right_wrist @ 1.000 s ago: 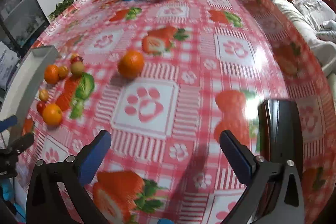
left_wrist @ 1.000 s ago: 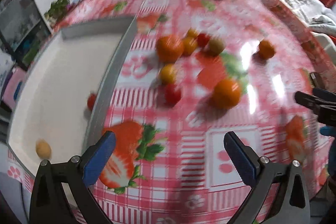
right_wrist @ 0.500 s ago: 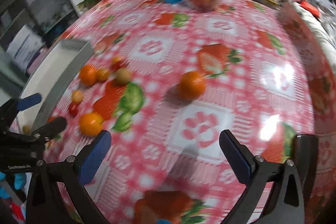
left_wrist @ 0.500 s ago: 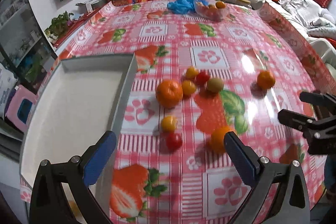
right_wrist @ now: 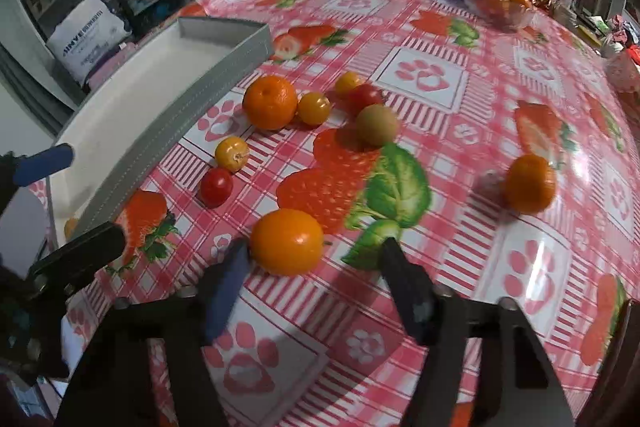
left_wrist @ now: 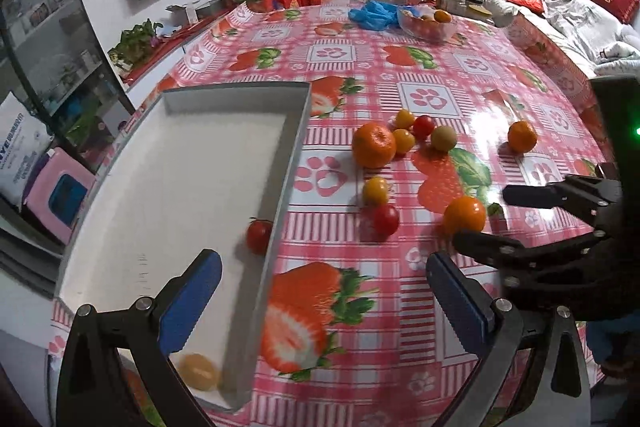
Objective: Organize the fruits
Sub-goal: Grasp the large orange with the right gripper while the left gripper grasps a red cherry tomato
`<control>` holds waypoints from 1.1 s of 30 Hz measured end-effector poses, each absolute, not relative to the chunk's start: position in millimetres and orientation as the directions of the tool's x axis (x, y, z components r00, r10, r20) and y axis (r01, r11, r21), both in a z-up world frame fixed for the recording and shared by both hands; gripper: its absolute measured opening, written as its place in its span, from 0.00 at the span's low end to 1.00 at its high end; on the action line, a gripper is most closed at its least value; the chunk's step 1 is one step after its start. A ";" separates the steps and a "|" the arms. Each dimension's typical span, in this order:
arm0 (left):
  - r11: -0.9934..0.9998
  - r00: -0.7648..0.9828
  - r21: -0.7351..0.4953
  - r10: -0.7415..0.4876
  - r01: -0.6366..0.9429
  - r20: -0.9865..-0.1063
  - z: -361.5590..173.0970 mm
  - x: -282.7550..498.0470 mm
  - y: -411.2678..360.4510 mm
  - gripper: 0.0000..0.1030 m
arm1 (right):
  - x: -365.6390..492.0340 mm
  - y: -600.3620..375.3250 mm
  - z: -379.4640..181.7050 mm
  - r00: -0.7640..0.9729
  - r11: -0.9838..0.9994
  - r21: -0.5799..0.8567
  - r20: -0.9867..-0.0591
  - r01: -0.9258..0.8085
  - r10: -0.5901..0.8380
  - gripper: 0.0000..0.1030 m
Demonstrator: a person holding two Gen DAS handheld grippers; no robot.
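Orange mandarin [right_wrist: 287, 241] on checked tablecloth [right_wrist: 460, 75], between closing right gripper [right_wrist: 316, 291] fingers, not yet pinched, left fingers [left_wrist: 190, 301] spread.

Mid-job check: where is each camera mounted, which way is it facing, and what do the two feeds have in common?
Left wrist: on the left hand-held gripper, looking down over the tray edge and the tablecloth; its open blue fingers show, and the right hand-held gripper enters at the right.
Right wrist: on the right hand-held gripper, looking down at the nearest orange; its jaws are closing, the orange not yet gripped; the left hand-held gripper shows at the left.
Shared: tray, loose fruit, that orange.
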State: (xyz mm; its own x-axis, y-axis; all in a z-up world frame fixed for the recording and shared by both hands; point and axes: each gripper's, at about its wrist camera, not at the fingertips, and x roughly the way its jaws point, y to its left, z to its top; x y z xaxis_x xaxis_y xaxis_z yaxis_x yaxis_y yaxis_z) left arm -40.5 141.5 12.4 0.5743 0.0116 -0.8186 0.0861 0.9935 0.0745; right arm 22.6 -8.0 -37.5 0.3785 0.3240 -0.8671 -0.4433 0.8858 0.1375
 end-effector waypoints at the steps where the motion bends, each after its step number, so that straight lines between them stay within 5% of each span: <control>1: 0.993 0.572 0.083 0.019 0.086 -0.820 12.3 -40.6 141.5 1.00 | 22.8 -5.5 -37.7 0.386 0.885 0.123 -0.867 -0.449 0.316 0.52; 3: 0.991 0.571 0.100 0.031 0.091 -0.821 11.3 -40.9 139.2 1.00 | 23.5 -6.1 -36.1 0.393 0.887 0.121 -0.864 -0.445 0.315 0.40; 21: 0.992 0.477 0.116 0.075 0.056 -0.876 -30.1 8.2 80.6 0.98 | 10.6 -100.8 -10.4 0.435 0.922 0.263 -0.822 -0.283 0.368 0.40; 23: 0.995 0.455 0.092 0.068 0.030 -0.888 -35.8 12.2 85.7 0.84 | 10.5 -102.4 -8.1 0.438 0.922 0.268 -0.819 -0.280 0.371 0.40; 25: 0.999 0.443 0.046 0.043 -0.005 -0.895 -36.5 15.1 92.8 0.80 | 10.2 -102.2 -6.5 0.440 0.920 0.272 -0.816 -0.281 0.375 0.40; 28: 1.000 0.439 -0.006 0.005 -0.024 -0.899 -34.1 15.9 96.2 0.54 | 10.3 -100.2 -5.9 0.439 0.920 0.272 -0.816 -0.284 0.377 0.40; 30: 1.000 0.441 -0.015 -0.011 -0.005 -0.897 -32.2 14.8 93.2 0.21 | 9.4 -98.8 -5.0 0.436 0.918 0.273 -0.816 -0.287 0.379 0.40; 33: 0.999 0.429 -0.048 -0.049 0.012 -0.902 -30.7 12.6 94.5 0.21 | 8.1 -97.6 -2.7 0.437 0.918 0.274 -0.815 -0.287 0.380 0.40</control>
